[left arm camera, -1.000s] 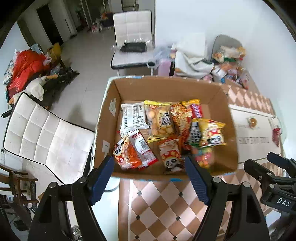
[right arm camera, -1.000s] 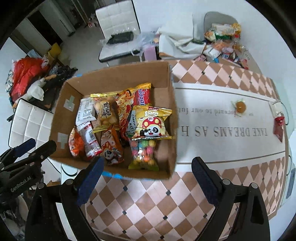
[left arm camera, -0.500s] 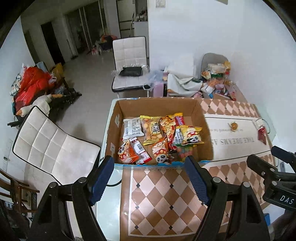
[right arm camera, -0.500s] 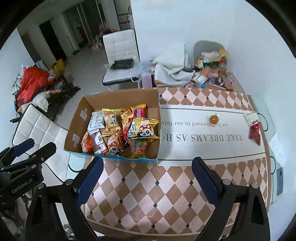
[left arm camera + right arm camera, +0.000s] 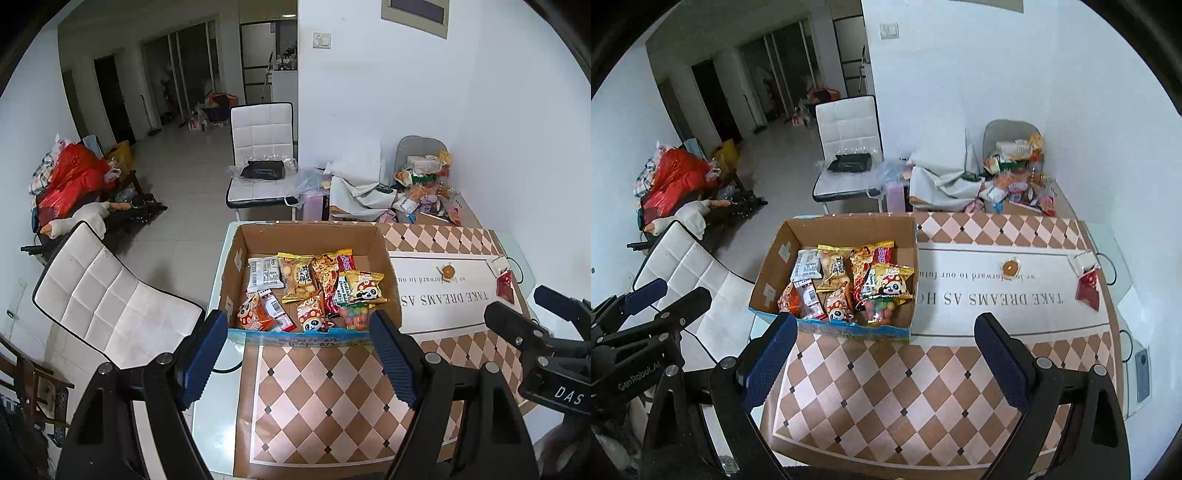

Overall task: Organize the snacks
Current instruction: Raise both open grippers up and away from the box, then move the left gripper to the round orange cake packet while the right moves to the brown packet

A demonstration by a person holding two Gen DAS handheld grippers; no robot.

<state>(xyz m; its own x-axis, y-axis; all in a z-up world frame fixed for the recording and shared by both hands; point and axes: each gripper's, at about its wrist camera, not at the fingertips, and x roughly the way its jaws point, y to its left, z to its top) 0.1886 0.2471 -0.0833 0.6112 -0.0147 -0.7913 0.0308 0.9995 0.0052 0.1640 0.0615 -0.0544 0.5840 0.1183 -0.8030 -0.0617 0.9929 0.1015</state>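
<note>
A cardboard box (image 5: 255, 236) (image 5: 783, 251) stands on the left end of the checkered table mat, holding several snack packets (image 5: 314, 288) (image 5: 857, 284) laid flat. My left gripper (image 5: 299, 350) hangs open and empty high above the mat, just in front of the box. My right gripper (image 5: 886, 354) is also open and empty, above the mat to the right of the box's front corner. Each gripper shows at the edge of the other's view. A small orange sweet (image 5: 1010, 266) and a red packet (image 5: 1087, 290) lie on the mat's white panel to the right.
White chairs stand left of the table (image 5: 110, 295) and behind it (image 5: 262, 155). A heap of bags and packets (image 5: 1012, 177) crowds the far end of the table by the wall. A phone (image 5: 1142, 373) lies at the table's right edge. Red bags (image 5: 70, 177) sit on the floor at left.
Both grippers have risen and drawn back from the box, which now looks smaller and farther off. More of the room and table shows. Jaws kept the same width.
</note>
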